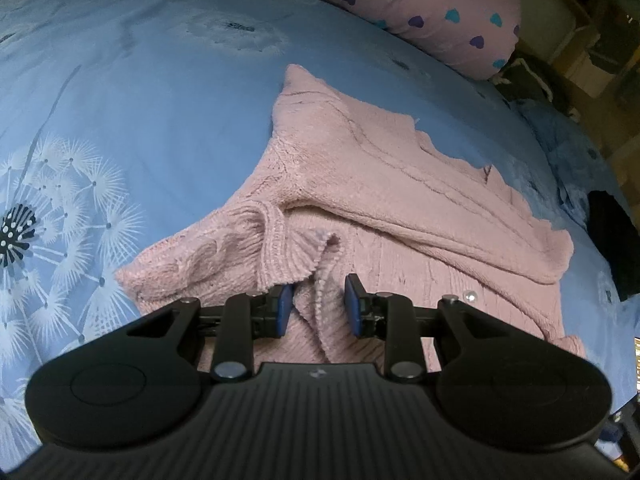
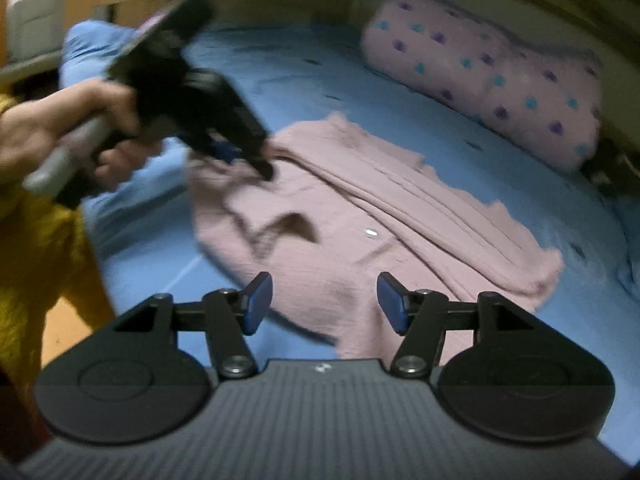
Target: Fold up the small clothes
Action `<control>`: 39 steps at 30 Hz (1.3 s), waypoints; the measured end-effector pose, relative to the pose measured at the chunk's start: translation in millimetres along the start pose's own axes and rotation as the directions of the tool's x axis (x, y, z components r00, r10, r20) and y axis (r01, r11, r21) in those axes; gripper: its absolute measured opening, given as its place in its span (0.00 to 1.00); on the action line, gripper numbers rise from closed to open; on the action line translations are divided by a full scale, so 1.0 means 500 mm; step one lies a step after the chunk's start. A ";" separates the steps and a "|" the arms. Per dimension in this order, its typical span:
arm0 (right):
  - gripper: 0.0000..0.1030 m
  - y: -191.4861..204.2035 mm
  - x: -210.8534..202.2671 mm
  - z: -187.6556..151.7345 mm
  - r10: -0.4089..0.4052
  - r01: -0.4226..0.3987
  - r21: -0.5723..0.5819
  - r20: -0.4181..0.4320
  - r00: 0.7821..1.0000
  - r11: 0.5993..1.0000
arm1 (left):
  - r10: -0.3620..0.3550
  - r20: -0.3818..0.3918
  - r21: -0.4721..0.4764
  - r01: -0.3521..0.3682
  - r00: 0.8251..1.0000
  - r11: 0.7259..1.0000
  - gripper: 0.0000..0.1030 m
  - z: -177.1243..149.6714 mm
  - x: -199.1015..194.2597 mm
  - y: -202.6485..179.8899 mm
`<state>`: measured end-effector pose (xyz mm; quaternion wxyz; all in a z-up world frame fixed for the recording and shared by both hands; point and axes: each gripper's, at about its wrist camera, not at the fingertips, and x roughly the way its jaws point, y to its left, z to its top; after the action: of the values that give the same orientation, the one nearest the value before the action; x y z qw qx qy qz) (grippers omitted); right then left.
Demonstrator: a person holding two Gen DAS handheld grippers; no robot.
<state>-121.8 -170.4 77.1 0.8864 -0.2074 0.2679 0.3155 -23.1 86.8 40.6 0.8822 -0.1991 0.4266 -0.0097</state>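
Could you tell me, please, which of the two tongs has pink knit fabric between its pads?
The left tongs: a fold of the pink knitted cardigan sits between its blue pads. The right tongs stand open above the cardigan, with nothing between them.

A small pink knitted cardigan (image 1: 400,208) lies mostly flat on the blue dandelion-print bedsheet (image 1: 140,100), below the heart-patterned pillow (image 1: 440,12). One side is folded over along a long diagonal crease. Its ribbed cuff (image 1: 296,256) bunches up between my left gripper's pads.
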 end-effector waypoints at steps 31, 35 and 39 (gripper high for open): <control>0.43 -0.004 0.094 -0.001 -0.073 0.078 0.143 -0.042 0.996 0.987 | -0.089 -0.007 -0.056 0.089 0.996 0.995 0.11 -0.010 0.003 0.028; 0.19 -0.003 0.104 -0.008 -0.101 0.105 0.131 -0.042 0.994 0.986 | -0.082 0.020 -0.038 0.083 0.996 0.996 0.09 -0.017 -0.006 0.025; 0.16 0.006 0.095 -0.008 -0.152 0.151 0.123 -0.006 0.988 0.981 | -0.091 0.095 -0.001 0.091 0.991 0.996 0.08 -0.022 -0.052 0.012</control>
<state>-93.7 -149.2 44.5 0.9194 -0.1714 0.2689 0.2303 -48.8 93.2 51.8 0.8996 -0.2210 0.3746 -0.0392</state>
